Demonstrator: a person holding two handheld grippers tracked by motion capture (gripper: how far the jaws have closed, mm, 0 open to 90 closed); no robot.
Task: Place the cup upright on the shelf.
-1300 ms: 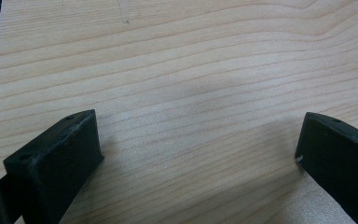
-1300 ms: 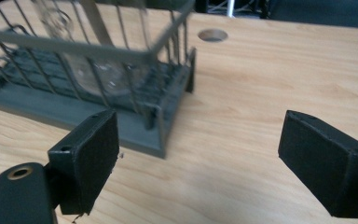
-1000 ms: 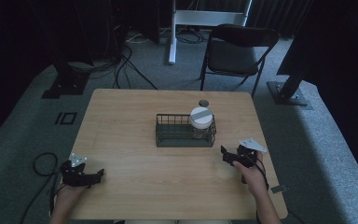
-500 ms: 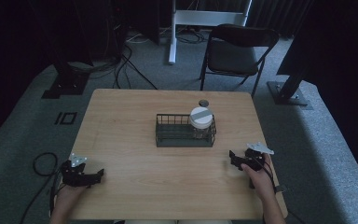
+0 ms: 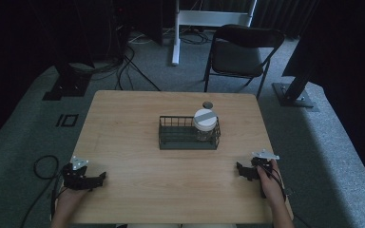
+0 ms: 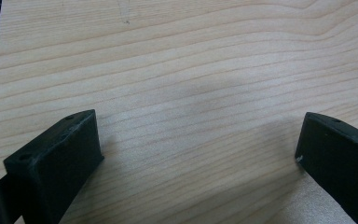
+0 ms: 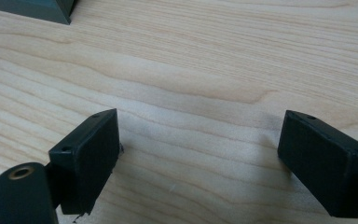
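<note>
the wire basket (image 5: pixel 189 133) sits mid-table holding a white-lidded jar (image 5: pixel 205 124) at its right end, with a small dark cap (image 5: pixel 207 104) on the table (image 5: pixel 123 118) just behind the basket. the left gripper (image 5: pixel 95 177) rests near the table's front left corner, well apart from the basket, jaws spread wide over bare wood; the right gripper (image 5: pixel 241 169) sits to the basket's front right, jaws likewise spread and empty. my guess at the risk: reaching in for the jar, a jaw could snag the basket's wire rim and drag or tip it. the right gripper view catches a basket corner (image 7: pixel 37 9); the left gripper view (image 6: pixel 196 158) gives wood grain.
</note>
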